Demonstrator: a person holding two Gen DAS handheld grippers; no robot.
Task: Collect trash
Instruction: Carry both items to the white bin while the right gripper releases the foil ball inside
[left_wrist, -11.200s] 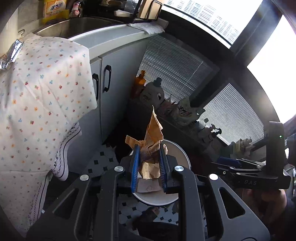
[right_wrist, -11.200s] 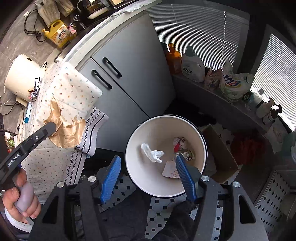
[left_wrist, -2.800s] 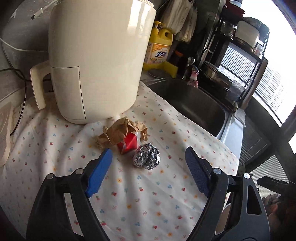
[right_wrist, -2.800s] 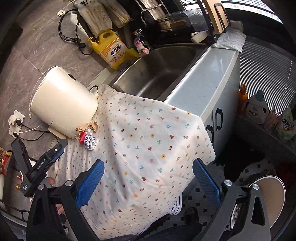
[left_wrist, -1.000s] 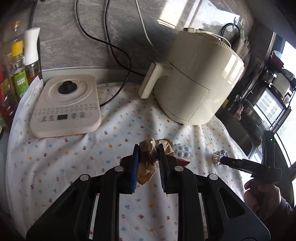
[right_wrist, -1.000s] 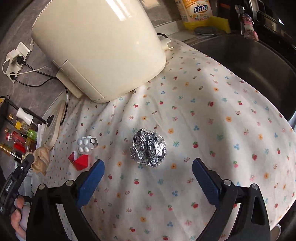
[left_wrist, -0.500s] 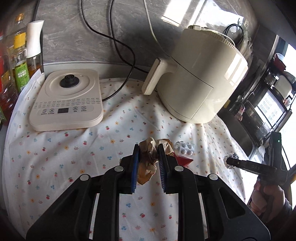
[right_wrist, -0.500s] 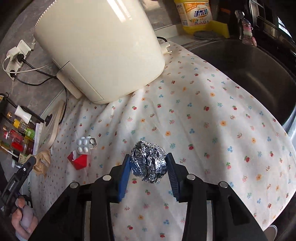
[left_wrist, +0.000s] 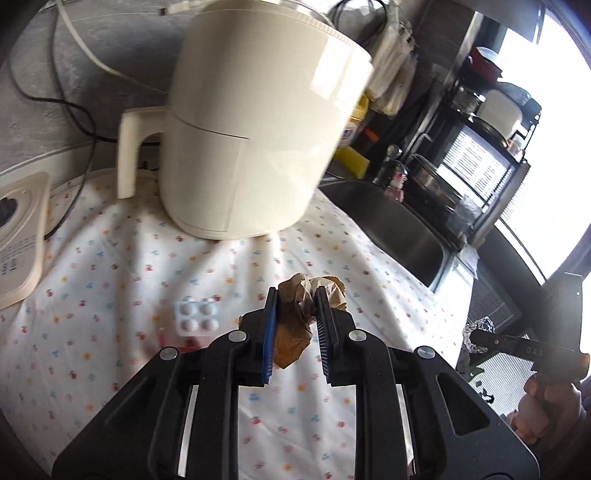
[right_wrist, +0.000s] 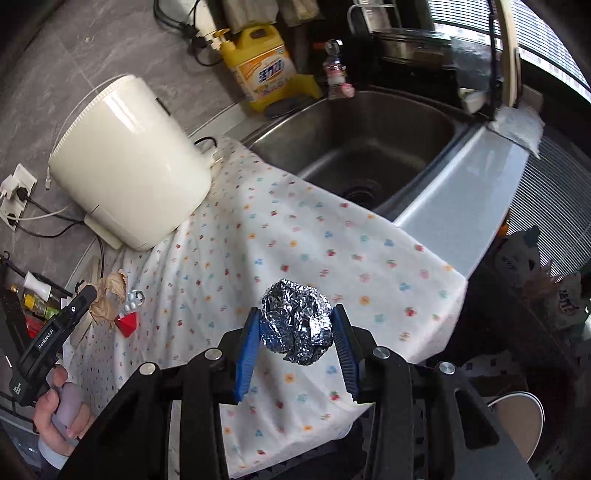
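Over the desk (right_wrist: 258, 236) I keep my right tool (right_wrist: 297, 334) pinching the foil ball (right_wrist: 295, 321), left tool (left_wrist: 295, 325) pinching brown paper (left_wrist: 299, 317); I'd carry both level to the bin (right_wrist: 517, 417) at four o'clock.

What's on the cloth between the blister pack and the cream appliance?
Nothing: in the left wrist view the floral cloth lies bare between the blister pack and the cream appliance.

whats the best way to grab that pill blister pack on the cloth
The blister pack lies flat on the cloth, so come from above and pinch across its two long edges, pads low against the cloth. Its thin foil rim gives little to bite on, and the red scrap beside it crowds one side, so approach from the open side.
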